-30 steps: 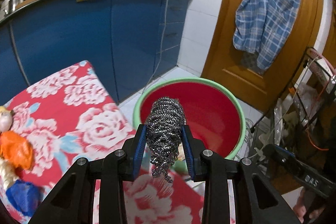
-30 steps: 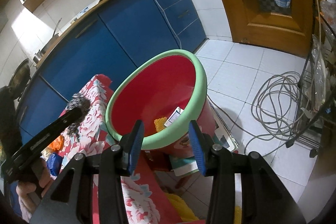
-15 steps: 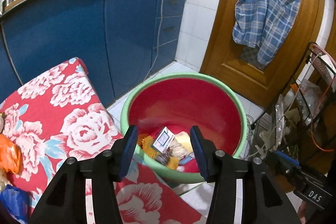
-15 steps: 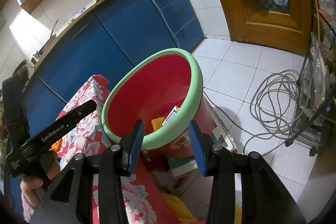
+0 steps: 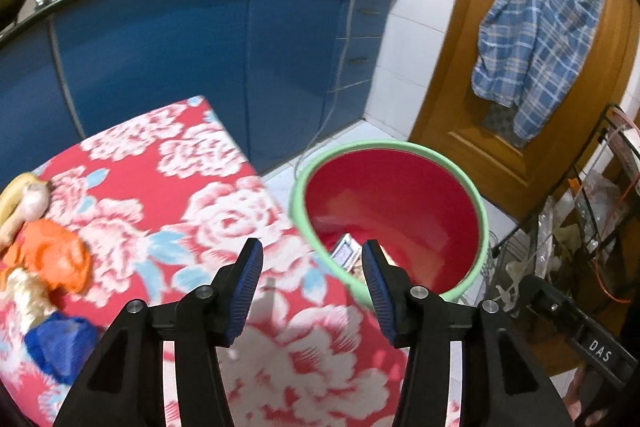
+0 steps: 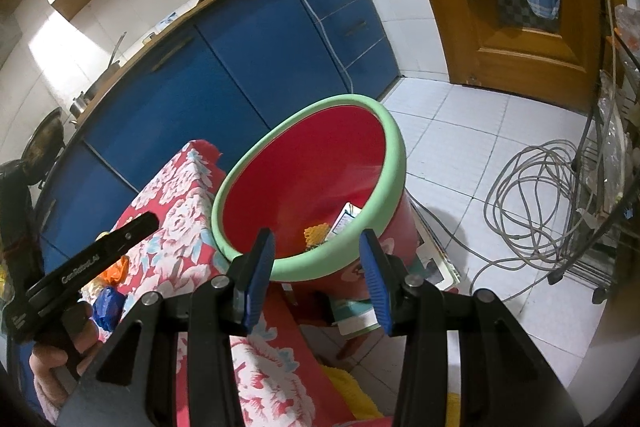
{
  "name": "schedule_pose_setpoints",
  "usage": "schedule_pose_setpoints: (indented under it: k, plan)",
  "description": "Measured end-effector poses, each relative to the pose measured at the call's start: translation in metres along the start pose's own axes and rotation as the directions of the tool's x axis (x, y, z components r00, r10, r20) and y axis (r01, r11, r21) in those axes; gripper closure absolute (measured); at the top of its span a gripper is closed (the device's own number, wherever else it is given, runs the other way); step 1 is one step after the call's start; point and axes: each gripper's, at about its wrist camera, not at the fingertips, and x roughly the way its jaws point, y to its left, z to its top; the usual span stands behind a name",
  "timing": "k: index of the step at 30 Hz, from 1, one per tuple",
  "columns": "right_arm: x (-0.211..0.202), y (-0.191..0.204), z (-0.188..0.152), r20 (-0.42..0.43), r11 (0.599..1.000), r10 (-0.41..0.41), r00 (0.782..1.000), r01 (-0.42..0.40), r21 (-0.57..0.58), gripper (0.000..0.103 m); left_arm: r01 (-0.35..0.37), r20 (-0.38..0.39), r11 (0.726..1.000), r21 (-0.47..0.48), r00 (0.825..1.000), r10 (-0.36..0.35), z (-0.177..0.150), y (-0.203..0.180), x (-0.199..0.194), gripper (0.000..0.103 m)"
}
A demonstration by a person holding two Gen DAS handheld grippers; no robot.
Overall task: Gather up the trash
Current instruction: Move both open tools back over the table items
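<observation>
At the left edge of the left wrist view, the orange wrapper (image 5: 52, 259) and blue wrapper (image 5: 60, 345) lie on the floral cloth (image 5: 224, 219). We should bring the left gripper (image 5: 312, 291), its jaws apart and empty, there, then carry the trash to the red bucket (image 5: 480, 223) at right; the right gripper (image 6: 316, 279) waits with its jaws apart.

Blue cabinets (image 5: 200, 67), wooden door (image 6: 500, 27) (white-tiled floor (image 6: 460, 155)).

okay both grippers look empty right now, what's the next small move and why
Probably swing the left gripper back toward the orange wrapper on the floral cloth. Its jaws stand open with nothing between them, the red bucket already holds some trash, and the wrapper still lies on the cloth with a blue scrap and other bits beside it.
</observation>
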Motion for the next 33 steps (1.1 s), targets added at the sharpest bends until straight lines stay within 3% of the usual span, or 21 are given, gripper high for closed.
schedule_pose_setpoints:
  k: [11,19,33]
  plan:
    - [0.001,0.026,-0.006,-0.018,0.998,0.033,0.999,-0.034,-0.049,0.057,-0.107,0.021,0.988,-0.113,0.994,0.11,-0.01,0.057,-0.036,0.05]
    - [0.005,0.046,-0.011,-0.035,0.995,0.047,0.998,-0.05,-0.086,0.057,-0.209,0.029,0.961,-0.182,0.975,0.218,-0.014,0.106,-0.056,0.05]
    - [0.018,0.095,-0.019,-0.075,0.981,0.085,0.994,-0.096,-0.17,0.057,-0.381,-0.037,0.86,-0.339,0.919,0.393,-0.032,0.196,-0.062,0.05]
